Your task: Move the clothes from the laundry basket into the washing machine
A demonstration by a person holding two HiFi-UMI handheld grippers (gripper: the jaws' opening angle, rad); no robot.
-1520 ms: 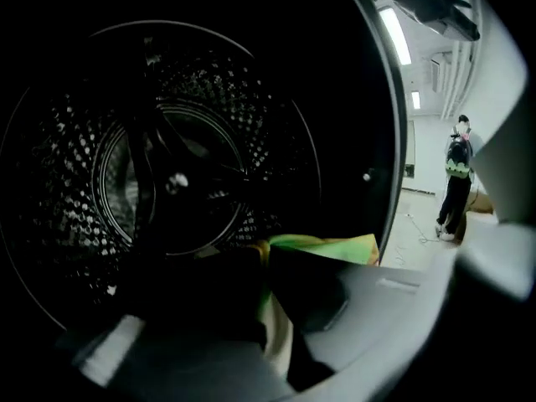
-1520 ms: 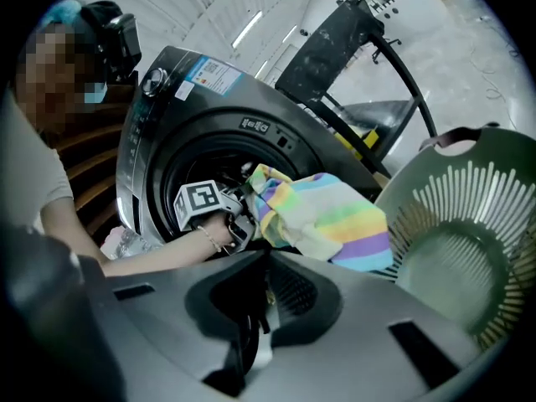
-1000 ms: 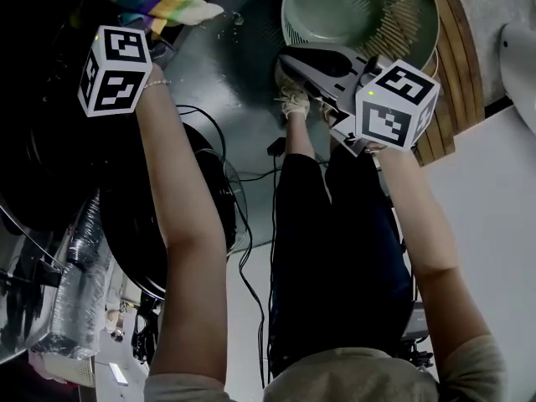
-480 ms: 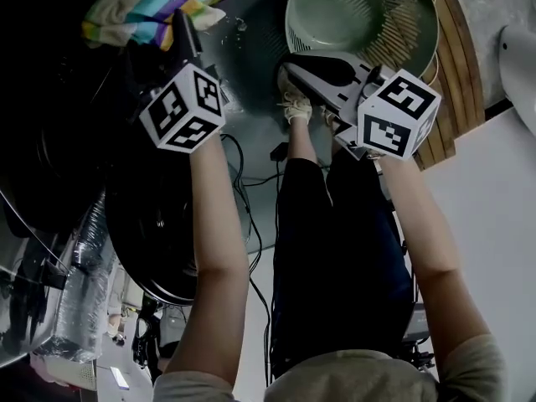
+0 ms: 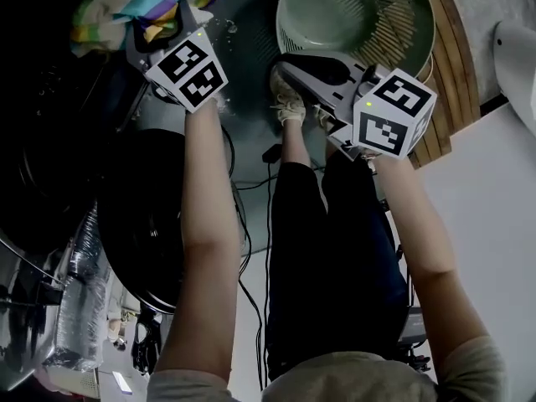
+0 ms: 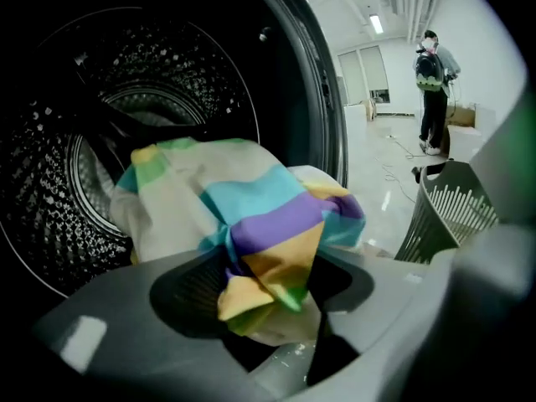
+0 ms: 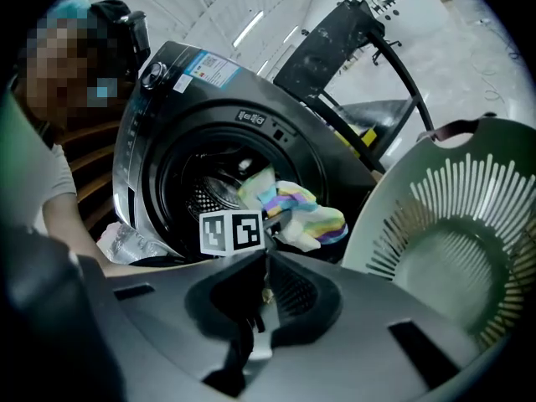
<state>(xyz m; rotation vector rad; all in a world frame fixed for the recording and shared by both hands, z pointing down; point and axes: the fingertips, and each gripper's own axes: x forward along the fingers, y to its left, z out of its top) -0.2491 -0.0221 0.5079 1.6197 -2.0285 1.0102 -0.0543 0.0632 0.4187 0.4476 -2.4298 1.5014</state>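
Fabric striped in turquoise, purple, yellow and green, the striped cloth point(image 6: 251, 216), lies bunched at the mouth of the washing machine point(image 7: 167, 99). It sits on the lower lip of the opening in front of the perforated drum point(image 6: 92, 149), with a fold hanging outward over the lip. The round door point(image 5: 151, 224) stands open.

The left gripper point(image 6: 268, 290) is just beside the cloth. Its jaws have just been opening and then narrowing slightly, and they now stand wide. A tail of the cloth lies between them, but the pads do not press on it.

The right gripper point(image 7: 255, 308) is closed with nothing between its jaws. It hangs near the laundry basket point(image 5: 402, 15) and does no work.

No clothes show in the basket in either the head view or the right gripper view.

Status, as a judgement: the transfer is close to complete. The one visible garment has reached the machine and been released. What remains is to push the hanging fold past the lip so that the whole cloth rests inside the drum.
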